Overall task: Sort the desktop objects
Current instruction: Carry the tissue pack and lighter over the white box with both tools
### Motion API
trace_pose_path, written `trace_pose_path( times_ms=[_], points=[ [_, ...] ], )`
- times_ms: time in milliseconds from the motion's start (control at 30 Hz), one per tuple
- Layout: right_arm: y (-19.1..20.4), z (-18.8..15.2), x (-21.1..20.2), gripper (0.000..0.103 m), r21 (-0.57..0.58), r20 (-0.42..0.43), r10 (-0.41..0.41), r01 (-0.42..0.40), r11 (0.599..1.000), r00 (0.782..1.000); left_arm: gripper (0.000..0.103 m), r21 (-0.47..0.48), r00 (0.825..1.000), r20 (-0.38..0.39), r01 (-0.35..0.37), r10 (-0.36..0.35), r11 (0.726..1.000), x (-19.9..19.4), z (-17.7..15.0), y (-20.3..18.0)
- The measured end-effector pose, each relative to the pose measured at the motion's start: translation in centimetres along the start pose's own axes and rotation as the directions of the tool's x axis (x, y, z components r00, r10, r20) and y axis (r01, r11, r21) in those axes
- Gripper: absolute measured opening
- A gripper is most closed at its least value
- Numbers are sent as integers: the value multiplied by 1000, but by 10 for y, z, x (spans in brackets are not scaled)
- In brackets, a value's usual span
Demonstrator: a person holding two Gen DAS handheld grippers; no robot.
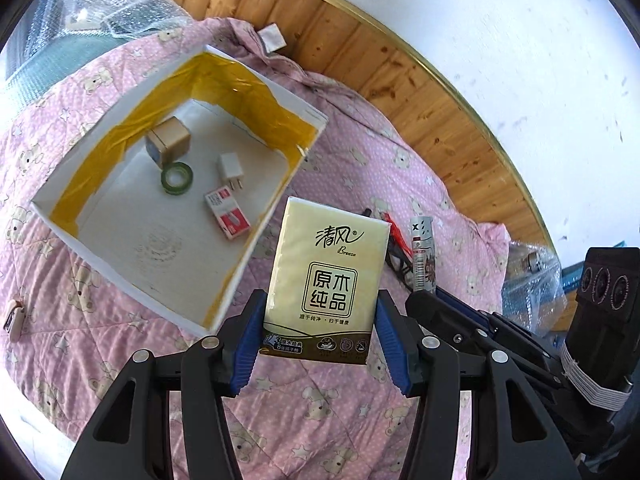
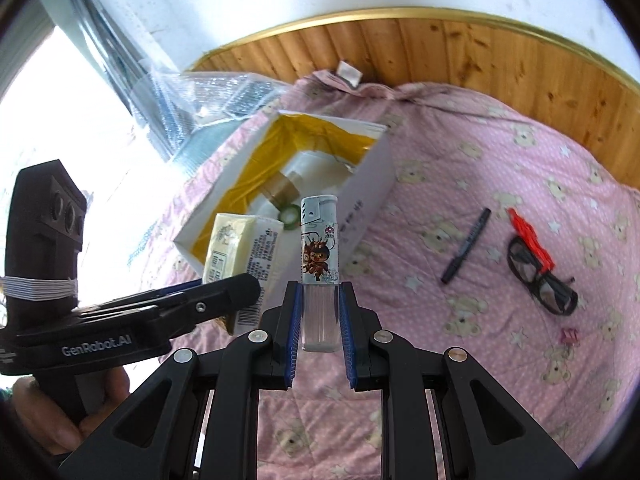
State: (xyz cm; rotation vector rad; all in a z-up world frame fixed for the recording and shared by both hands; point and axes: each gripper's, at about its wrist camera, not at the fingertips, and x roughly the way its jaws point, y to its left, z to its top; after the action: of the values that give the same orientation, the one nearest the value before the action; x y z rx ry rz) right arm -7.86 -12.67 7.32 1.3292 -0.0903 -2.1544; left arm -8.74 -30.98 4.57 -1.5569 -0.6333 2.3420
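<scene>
The left gripper (image 1: pixel 318 344) pinches a pack of Breeze tissues (image 1: pixel 326 276) by its lower end, holding it upright above the pink bear-print quilt (image 1: pixel 328 420), just right of the near corner of the white box (image 1: pixel 256 80) lined with yellow tape. Inside the box lie a small cardboard cube (image 1: pixel 168 138), a green tape roll (image 1: pixel 177 178), a white charger plug (image 1: pixel 231 170) and a red-and-white staple box (image 1: pixel 227 216). The right gripper (image 2: pixel 319 334) clamps a lighter (image 2: pixel 319 264) with a cartoon print, standing upright between its blue pads (image 2: pixel 293 332). Farther right on the quilt lie a black pen (image 2: pixel 466 245), black glasses (image 2: pixel 540 280) touching a red clip (image 2: pixel 530 240), and a small pink binder clip (image 2: pixel 570 336).
</scene>
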Motion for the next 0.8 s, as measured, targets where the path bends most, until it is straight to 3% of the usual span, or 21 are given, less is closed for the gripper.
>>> trace_pose_path(
  times_ms=[800],
  points=[
    [82, 45, 59, 19, -135, -65, 68, -76, 988, 996, 55, -138, 994, 57, -86, 95, 987, -19, 55, 101]
  ],
)
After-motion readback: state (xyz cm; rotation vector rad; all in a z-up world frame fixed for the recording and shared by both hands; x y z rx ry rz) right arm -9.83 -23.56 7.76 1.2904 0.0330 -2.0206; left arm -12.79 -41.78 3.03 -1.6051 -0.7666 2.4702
